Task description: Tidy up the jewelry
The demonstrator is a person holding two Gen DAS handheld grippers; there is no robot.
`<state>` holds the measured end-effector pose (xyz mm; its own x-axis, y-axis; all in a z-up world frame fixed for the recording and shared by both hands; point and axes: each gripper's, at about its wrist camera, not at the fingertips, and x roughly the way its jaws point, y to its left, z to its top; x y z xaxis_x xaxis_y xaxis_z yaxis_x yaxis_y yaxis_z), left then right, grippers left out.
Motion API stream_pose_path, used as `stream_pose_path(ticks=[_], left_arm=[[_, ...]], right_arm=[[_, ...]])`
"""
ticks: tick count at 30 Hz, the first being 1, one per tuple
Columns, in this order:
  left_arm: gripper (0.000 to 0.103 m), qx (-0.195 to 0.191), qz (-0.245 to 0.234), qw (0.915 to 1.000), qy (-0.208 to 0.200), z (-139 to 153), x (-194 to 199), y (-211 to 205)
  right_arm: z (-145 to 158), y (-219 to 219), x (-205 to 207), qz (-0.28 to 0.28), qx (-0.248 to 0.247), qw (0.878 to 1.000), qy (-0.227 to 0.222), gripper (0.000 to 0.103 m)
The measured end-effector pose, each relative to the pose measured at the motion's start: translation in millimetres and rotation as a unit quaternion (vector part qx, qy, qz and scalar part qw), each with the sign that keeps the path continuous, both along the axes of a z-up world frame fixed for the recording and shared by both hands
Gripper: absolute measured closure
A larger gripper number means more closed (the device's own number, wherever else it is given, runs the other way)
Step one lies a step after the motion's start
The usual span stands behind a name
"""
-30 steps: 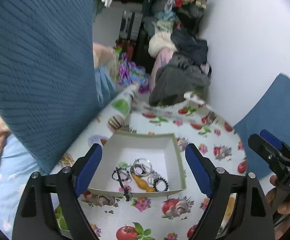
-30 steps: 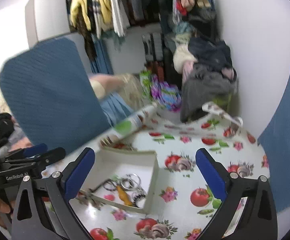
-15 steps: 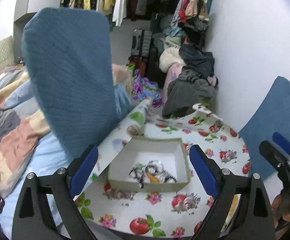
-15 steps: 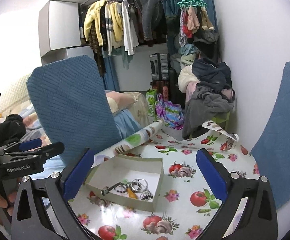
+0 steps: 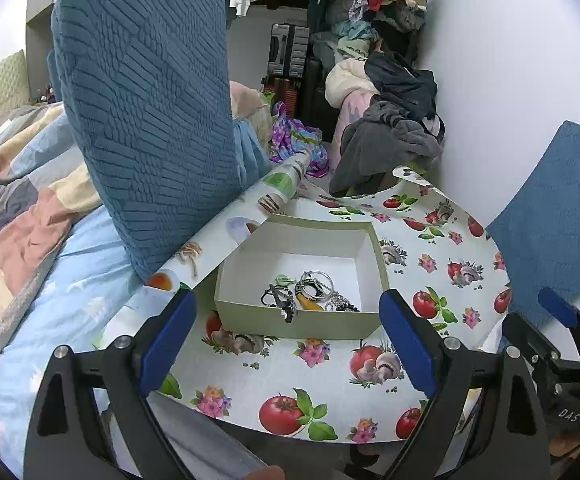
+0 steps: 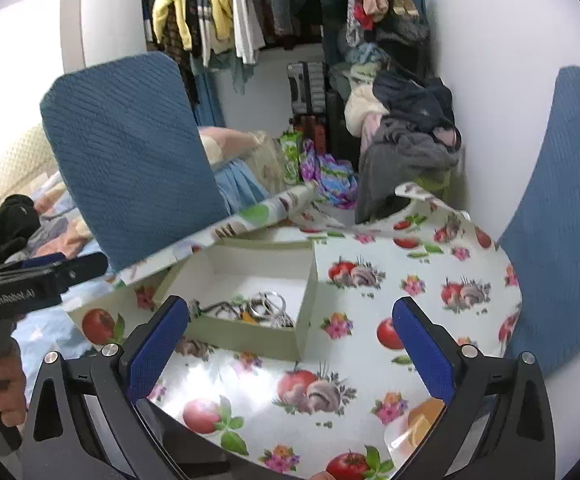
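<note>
Left wrist cam is sitting above the near table point(image 5: 330, 384) edge, looking forward and down, box point(image 5: 298, 322) centred and near. Right wrist cam is looking from further right, box point(image 6: 249, 340) left of centre. Both are sharing box, tablecloth, blue chair back point(image 5: 145, 112) and the clothes pile point(image 6: 406, 148).

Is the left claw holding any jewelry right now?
No. The left claw is open and empty; the jewelry lies inside the box.
</note>
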<state>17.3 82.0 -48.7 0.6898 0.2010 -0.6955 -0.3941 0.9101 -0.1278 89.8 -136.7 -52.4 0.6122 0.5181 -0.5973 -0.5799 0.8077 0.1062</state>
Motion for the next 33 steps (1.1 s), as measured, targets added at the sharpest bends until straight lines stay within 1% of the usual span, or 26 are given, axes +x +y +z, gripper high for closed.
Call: stream_pose_path(ticks=[4, 9, 13, 16, 23, 29, 31, 33], left_arm=[[0.01, 0.002, -0.008, 0.9999, 0.007, -4.0, 3.2, -2.7], [0.01, -0.008, -0.006, 0.9999, -0.003, -8.1, 5.5, -1.5], [0.01, -0.007, -0.006, 0.9999, 0.01, -14.5, 7.7, -0.8], [0.01, -0.009, -0.005, 0.9998, 0.018, -18.8, 8.2, 0.1], [0.01, -0.007, 0.0, 0.9996, 0.027, -23.3, 6.0, 1.9], [0.009, 0.002, 0.001, 0.9994, 0.034, -24.5, 6.7, 0.7], [0.007, 0.005, 0.003, 0.9994, 0.035, -25.1, 6.6, 0.5], [0.003, 0.026, 0.013, 0.9989, 0.036, -23.2, 5.2, -1.8]], right_arm=[[-7.3, -4.2, 0.2, -0.008, 0.005, 1.0, 0.007, 0.0], [-11.9, -3.4, 3.2, -0.011, 0.002, 1.0, 0.007, 0.0], [-13.6, 0.3, 6.2, -0.017, -0.003, 1.0, 0.007, 0.0], [-14.3, -0.2, 7.4, -0.021, 0.002, 1.0, 0.011, 0.0], [-16.6, -0.6, 7.9, -0.028, 0.002, 1.0, 0.013, 0.0], [-16.7, -3.8, 7.5, -0.035, 0.009, 0.999, 0.014, 0.0], [-16.8, -4.1, 7.8, -0.038, 0.007, 0.999, 0.011, 0.0], [-17.8, -5.6, 8.1, -0.041, 0.008, 0.999, 0.012, 0.0]])
